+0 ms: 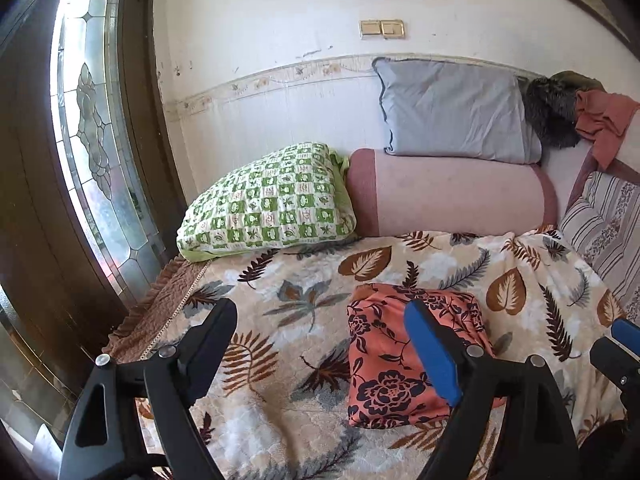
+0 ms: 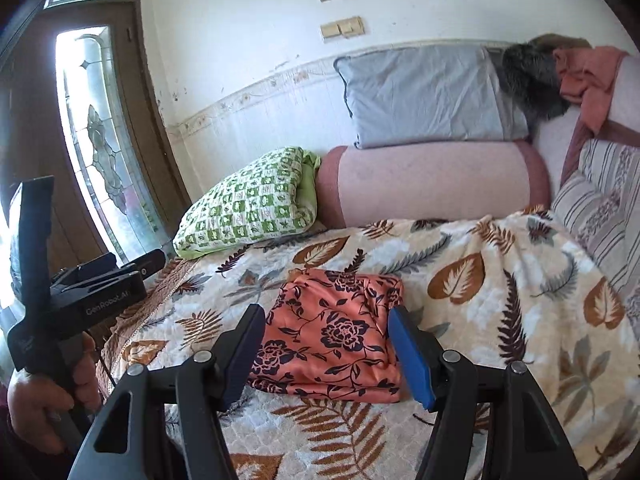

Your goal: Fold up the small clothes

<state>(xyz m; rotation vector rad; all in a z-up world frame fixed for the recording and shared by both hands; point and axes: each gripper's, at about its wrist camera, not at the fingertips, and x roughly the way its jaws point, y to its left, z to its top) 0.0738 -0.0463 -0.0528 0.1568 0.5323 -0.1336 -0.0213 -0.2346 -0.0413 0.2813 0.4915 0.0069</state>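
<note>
- Since the orange floral garment already lies as a compact, squared-off packet on the leaf-patterned blanket, the folding of this piece looks finished, and the step in hand is judged to be the let-go and pull-away
- The left gripper hangs above the blanket with its jaws spread wide and nothing between them; in its own view the garment sits just behind the blue-padded finger, untouched
- The right gripper is also open and empty, its two fingers framing the garment from above without pressing on it
- In the right wrist view a hand grips the handle of the left gripper, well to the left of the garment
- The garment rests near the middle of the blanket, in front of the pink bolster and well apart from the green checked pillow, which lies behind it to the left
- The next move, as a judgement: either set this packet aside or fetch another small piece; the rust-coloured cloth, heaped far behind the garment to the right, may be one, though I cannot tell
- Count: two grippers, one folded garment, one blanket, one bolster, one green pillow, one grey pillow on top of the bolster, one striped cushion right of the garment, one glazed door far to its left
</note>
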